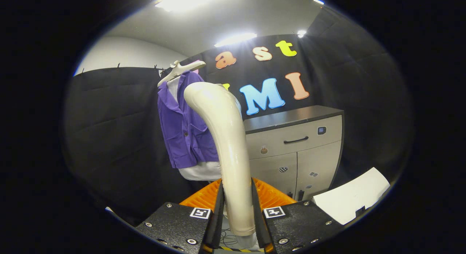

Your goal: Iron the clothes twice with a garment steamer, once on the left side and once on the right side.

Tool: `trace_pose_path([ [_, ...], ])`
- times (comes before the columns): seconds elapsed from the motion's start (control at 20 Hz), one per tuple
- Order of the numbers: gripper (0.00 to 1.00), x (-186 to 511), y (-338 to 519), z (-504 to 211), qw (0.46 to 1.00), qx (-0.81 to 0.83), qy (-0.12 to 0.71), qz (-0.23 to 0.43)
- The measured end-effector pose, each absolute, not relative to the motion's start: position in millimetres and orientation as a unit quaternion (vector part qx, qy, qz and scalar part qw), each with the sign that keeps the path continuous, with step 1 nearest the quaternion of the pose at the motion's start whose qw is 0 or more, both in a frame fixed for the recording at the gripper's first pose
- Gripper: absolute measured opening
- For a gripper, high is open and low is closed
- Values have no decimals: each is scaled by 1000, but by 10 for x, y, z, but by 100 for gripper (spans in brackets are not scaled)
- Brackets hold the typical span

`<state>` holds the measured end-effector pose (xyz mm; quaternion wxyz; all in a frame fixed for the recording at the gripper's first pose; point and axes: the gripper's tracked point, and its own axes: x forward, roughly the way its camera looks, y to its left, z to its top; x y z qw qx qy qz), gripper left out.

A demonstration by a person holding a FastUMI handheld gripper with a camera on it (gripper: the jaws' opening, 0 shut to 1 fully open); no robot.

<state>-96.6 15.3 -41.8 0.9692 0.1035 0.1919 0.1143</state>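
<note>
A cream garment steamer (226, 137) stands upright between my fingers, its handle clamped by both and its curved head bending toward the clothes. My gripper (238, 206) is shut on that handle. Beyond the steamer head hangs a purple shirt (185, 130) over a white garment (204, 171), both on a white hanger (178, 70). The steamer head sits in front of the shirt's right side and hides part of it; whether it touches the cloth I cannot tell.
A grey cabinet (298, 145) with a dark top, a drawer and two doors stands to the right of the clothes. A white sheet (349, 199) lies low on the right, beside my right finger. Black cloth walls surround the booth.
</note>
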Motion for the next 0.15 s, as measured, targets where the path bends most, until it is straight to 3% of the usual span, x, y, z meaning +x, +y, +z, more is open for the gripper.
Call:
trace_pose_path([
  [0.15, 38, -957, 165, -400, 969, 103, 192, 114],
])
